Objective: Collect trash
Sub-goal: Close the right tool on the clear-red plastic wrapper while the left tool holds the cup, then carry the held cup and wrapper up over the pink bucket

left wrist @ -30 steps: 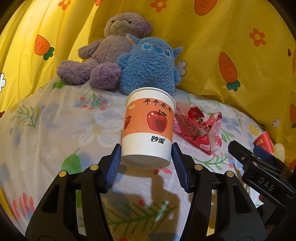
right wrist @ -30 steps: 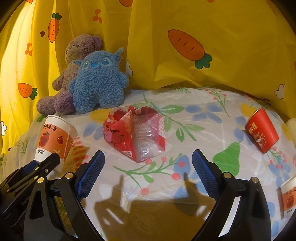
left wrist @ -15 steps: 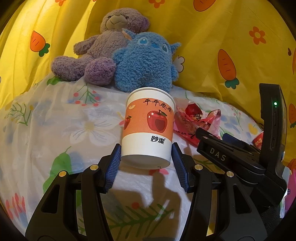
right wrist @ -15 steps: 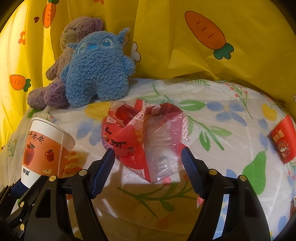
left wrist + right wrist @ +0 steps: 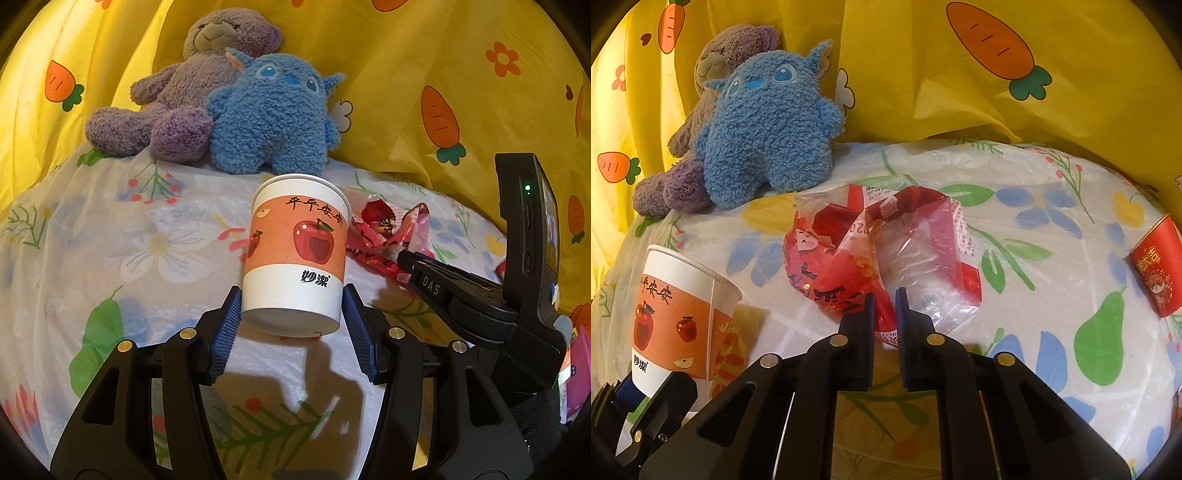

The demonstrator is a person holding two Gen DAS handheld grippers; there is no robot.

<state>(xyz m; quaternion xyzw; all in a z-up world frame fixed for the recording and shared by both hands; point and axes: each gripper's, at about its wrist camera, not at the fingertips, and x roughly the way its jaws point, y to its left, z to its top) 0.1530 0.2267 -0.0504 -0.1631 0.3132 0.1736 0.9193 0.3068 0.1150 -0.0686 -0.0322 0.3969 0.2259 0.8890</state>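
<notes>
An orange-and-white paper cup (image 5: 295,251) with apple prints stands upright between the blue pads of my left gripper (image 5: 291,314), which is shut on its base; the same paper cup (image 5: 679,310) shows at the lower left of the right wrist view. A crumpled red and clear snack wrapper (image 5: 886,251) lies on the flowered sheet. My right gripper (image 5: 884,306) is closing on the wrapper's near edge, with the red film pinched between its pads. In the left wrist view the wrapper (image 5: 388,232) lies just right of the cup.
A purple plush bear (image 5: 177,99) and a blue plush creature (image 5: 273,114) sit against the yellow carrot-print curtain (image 5: 424,55) at the back. A red paper cup (image 5: 1156,266) lies on its side at the right. The right gripper's body and its device (image 5: 524,258) fill the left view's right side.
My right gripper moved forward and down onto the wrapper and its jaws went from wide apart to nearly together on the film. The left gripper kept the cup in place.
</notes>
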